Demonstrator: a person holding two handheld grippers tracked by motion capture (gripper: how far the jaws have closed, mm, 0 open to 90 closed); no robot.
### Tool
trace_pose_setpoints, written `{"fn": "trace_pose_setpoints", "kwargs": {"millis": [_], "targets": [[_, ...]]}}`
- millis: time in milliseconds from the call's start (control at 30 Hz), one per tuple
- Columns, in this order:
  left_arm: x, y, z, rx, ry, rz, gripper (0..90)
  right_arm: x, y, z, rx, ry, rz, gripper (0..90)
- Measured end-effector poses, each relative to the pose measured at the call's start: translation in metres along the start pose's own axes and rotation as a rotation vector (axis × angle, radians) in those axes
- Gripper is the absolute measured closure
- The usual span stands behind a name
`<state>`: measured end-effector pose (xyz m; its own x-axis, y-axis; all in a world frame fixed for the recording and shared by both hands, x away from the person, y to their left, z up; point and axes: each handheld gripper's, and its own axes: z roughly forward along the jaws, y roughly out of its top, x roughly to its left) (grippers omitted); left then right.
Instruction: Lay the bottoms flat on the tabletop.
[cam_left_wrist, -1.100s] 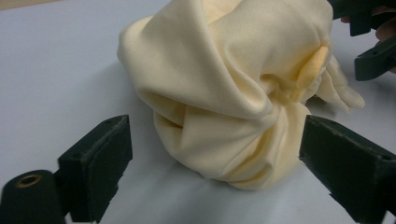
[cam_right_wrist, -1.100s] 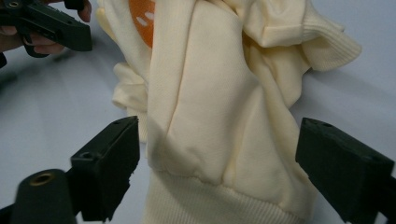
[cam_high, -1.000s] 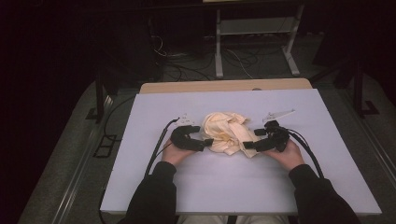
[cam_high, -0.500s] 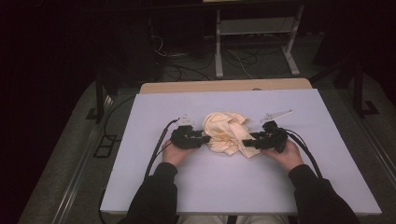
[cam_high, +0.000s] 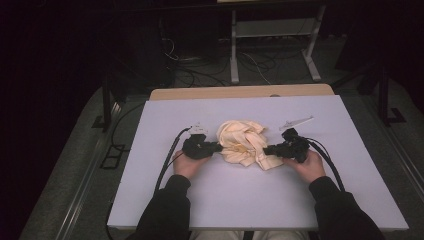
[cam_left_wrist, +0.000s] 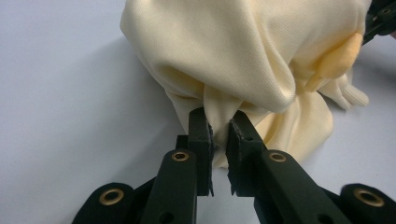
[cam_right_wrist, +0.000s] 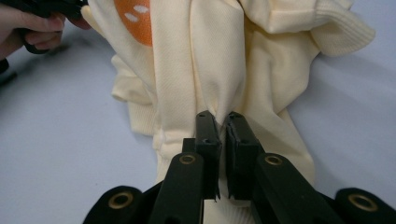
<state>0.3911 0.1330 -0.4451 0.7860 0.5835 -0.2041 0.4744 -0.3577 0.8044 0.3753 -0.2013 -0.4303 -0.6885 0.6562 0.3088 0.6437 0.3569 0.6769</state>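
- We see the table (cam_high: 150, 150), its pale top broad and bare on every side of the middle.
- We find a cream garment (cam_high: 243, 142) bunched in a crumpled heap at the table's centre, with ribbed edges and an orange patch.
- Our left gripper (cam_left_wrist: 219, 128) pinches a fold at the heap's left side.
- Our right gripper (cam_right_wrist: 223, 122) pinches a fold at its right, jaws nearly together.

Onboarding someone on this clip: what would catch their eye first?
The crumpled cream fabric garment, bunched mid-table on the pale lavender table top. The left gripper and the right gripper each pinch a fold of it from opposite sides. The right gripper view also shows an orange patch with white spots on the cloth.
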Motion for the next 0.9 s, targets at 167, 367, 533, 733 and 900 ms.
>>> {"fn": "trace_pose_setpoints", "kwargs": {"millis": [167,367,533,733,900], "targets": [[-0.004,0.006,-0.006,-0.024,0.004,0.007,81.3,0.0,0.001,-0.013,-0.026,0.008,0.018,84.3],[-0.008,0.016,-0.014,-0.052,0.0,0.016,81.7,-0.003,0.002,-0.026,-0.073,0.016,0.042,84.4],[-0.006,0.022,-0.023,-0.077,-0.012,-0.002,81.8,-0.007,0.004,-0.034,-0.104,0.016,0.056,84.4],[-0.01,0.029,-0.03,-0.088,0.005,0.007,81.9,-0.006,0.007,-0.041,-0.135,0.018,0.068,84.4],[-0.014,0.038,-0.044,-0.127,0.003,0.01,81.9,-0.003,0.016,-0.055,-0.17,0.03,0.053,84.4]]}}
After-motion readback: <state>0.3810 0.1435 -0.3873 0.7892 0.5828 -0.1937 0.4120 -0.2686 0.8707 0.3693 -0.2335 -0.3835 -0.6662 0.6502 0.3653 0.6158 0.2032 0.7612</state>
